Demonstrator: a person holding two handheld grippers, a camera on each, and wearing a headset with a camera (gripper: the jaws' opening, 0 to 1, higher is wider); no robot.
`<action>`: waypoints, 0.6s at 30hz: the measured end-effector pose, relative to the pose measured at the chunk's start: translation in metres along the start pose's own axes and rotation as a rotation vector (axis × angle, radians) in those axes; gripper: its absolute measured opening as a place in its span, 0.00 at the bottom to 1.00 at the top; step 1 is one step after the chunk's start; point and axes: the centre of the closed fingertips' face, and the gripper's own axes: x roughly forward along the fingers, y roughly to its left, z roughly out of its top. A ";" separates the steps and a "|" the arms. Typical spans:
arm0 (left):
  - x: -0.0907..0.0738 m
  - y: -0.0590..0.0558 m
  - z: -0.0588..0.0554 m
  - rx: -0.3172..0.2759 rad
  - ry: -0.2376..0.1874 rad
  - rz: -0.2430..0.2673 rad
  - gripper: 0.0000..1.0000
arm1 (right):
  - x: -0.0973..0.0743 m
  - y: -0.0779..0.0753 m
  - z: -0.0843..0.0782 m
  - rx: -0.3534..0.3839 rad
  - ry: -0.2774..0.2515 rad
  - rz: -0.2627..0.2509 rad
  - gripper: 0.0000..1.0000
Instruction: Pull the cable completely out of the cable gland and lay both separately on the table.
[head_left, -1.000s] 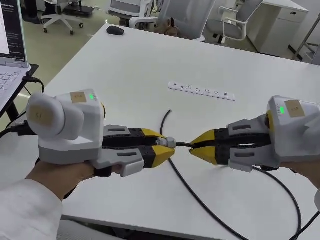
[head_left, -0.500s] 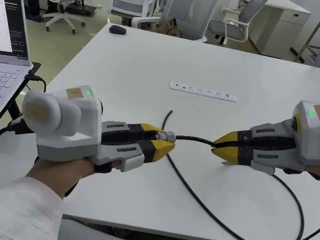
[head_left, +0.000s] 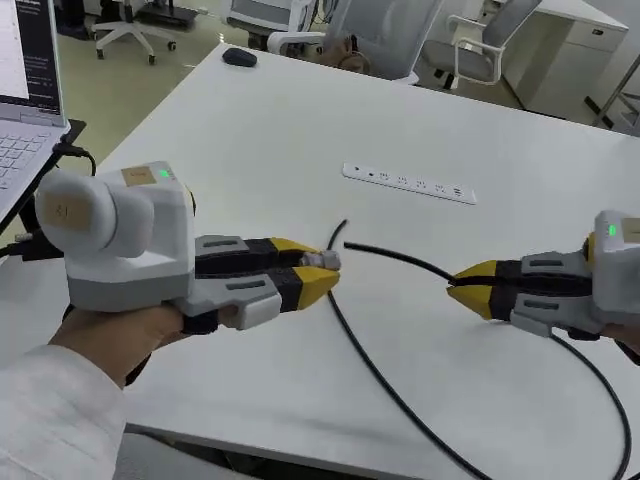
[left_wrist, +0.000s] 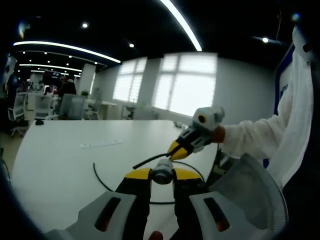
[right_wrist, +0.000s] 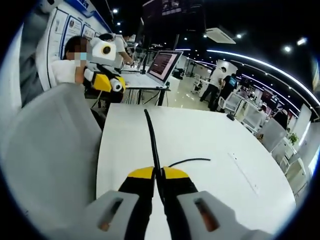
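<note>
The cable (head_left: 395, 257) now clear of the gland (head_left: 322, 261), right gripper (head_left: 455, 285) farther off.

Left gripper (left_wrist: 162, 176): the yellow-tipped jaws are closed on the cable gland (left_wrist: 163, 170), which is pinched between the tips with its round grey end facing outward. The right gripper (left_wrist: 173, 151) is seen beyond the jaws, slightly to their right, held by a hand (left_wrist: 217, 134) in a white sleeve (left_wrist: 250, 137). The black cable (left_wrist: 150, 161) is clamped in it. Its free end is seen just past the gland, up and left of the tips, outside the gland. More cable is looped on the white table (left_wrist: 55, 150) ahead of the jaws. A power strip (left_wrist: 101, 145) is laid further out, to the left. A grey chair back (left_wrist: 250, 192) is seen right of the jaws.
</note>
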 end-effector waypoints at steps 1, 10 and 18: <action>0.000 -0.001 -0.001 0.004 0.003 -0.001 0.18 | 0.006 0.002 -0.001 -0.005 0.003 0.010 0.04; 0.000 0.004 -0.002 0.001 0.009 0.018 0.18 | 0.082 0.026 -0.030 0.017 0.064 0.094 0.05; -0.003 0.010 -0.001 -0.016 0.000 0.044 0.18 | 0.122 0.047 -0.069 0.080 0.156 0.133 0.05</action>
